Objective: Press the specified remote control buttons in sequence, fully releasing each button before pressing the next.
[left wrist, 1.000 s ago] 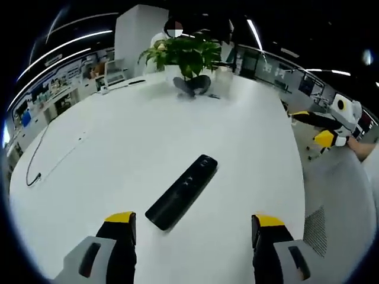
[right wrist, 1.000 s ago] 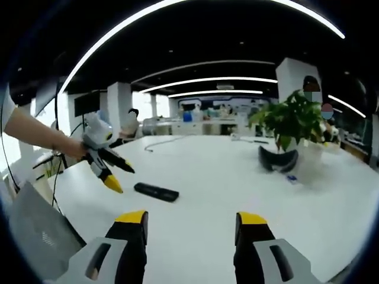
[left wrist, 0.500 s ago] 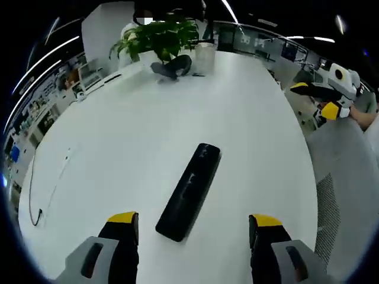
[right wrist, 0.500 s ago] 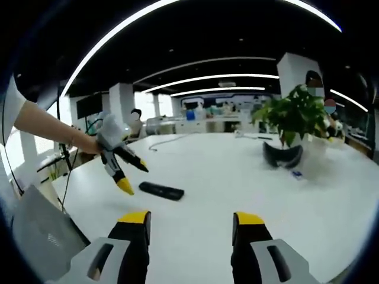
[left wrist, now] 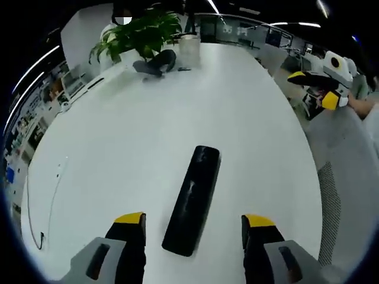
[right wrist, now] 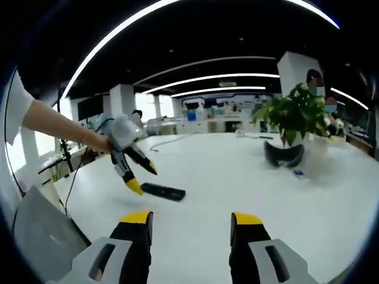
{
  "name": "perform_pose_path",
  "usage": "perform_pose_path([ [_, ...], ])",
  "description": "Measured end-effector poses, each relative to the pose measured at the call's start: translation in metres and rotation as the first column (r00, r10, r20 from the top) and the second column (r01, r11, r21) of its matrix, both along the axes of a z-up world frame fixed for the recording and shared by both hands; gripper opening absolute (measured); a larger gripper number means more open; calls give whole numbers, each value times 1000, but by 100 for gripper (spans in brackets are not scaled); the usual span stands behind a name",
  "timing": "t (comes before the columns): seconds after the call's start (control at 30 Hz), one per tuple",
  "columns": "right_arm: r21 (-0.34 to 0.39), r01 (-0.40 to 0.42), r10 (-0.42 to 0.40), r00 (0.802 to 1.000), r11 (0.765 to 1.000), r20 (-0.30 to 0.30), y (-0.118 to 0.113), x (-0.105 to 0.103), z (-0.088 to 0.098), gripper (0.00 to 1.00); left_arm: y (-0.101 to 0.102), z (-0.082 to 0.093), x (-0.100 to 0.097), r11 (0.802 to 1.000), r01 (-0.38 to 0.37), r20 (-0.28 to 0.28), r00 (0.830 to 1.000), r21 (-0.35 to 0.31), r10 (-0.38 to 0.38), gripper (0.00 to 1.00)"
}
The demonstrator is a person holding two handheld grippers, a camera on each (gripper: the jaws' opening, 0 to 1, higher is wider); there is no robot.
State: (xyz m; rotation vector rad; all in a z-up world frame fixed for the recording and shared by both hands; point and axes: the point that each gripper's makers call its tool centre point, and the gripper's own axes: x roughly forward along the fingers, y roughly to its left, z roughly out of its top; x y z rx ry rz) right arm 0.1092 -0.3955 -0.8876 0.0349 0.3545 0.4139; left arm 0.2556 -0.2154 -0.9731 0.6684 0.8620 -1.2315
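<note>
A long black remote control (left wrist: pixel 192 201) lies flat on the white table (left wrist: pixel 136 136), running lengthwise away from me. My left gripper (left wrist: pixel 194 221) hovers open above its near end, one yellow-tipped jaw on either side and apart from it. From the right gripper view, that left gripper (right wrist: pixel 143 178) hangs tilted just over the left end of the remote (right wrist: pixel 164 191), held by a person's hand. My right gripper (right wrist: pixel 190 219) is open with nothing between its jaws, well back from the remote. It shows again, as the right gripper (left wrist: pixel 315 89), beyond the table's right edge.
A potted plant (left wrist: pixel 139 35) and a dark headset (left wrist: pixel 153 62) stand at the far end of the table. A thin cable (left wrist: pixel 50 195) lies near the left edge. A grey mesh chair (left wrist: pixel 349 195) sits beyond the right edge. A person's bare arm (right wrist: pixel 53 121) reaches in from the left.
The left gripper has moved in over the remote, which now lines up lengthwise between its jaws. In the right gripper view it has shifted right and down toward the remote. The remote stays put.
</note>
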Motion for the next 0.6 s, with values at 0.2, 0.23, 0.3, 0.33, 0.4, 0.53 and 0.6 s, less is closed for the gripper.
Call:
perform_pose_path([
  [0.2, 4, -2, 2, 1000, 1000, -19, 0, 0, -3, 50, 2, -7, 5, 1000, -2, -21, 1000, -3, 2, 47],
  [0.23, 5, -1, 1, 1000, 1000, -22, 0, 0, -4, 50, 2, -8, 6, 1000, -3, -17, 1000, -2, 3, 47],
  [0.3, -7, 0, -1, 999, 1000, -32, 0, 0, -6, 50, 3, -9, 9, 1000, -10, -12, 1000, -3, 10, 47],
  [0.33, -11, 1, -1, 999, 1000, -34, 0, 0, -7, 50, 3, -10, 9, 1000, -5, -5, 1000, -1, 5, 47],
  [0.4, -11, 1, -2, 999, 1000, -39, -1, 0, -7, 50, 5, -12, 11, 1000, 19, 15, 1000, 18, -19, 47],
  [0.53, -12, 15, -15, 999, 1000, -43, -3, 1, -8, 50, 11, -14, 5, 997, 70, 21, 997, 40, -71, 45],
  [0.6, -11, 20, -20, 999, 1000, -46, -4, 1, -9, 49, 16, -17, 4, 995, 81, 26, 996, 62, -83, 43],
])
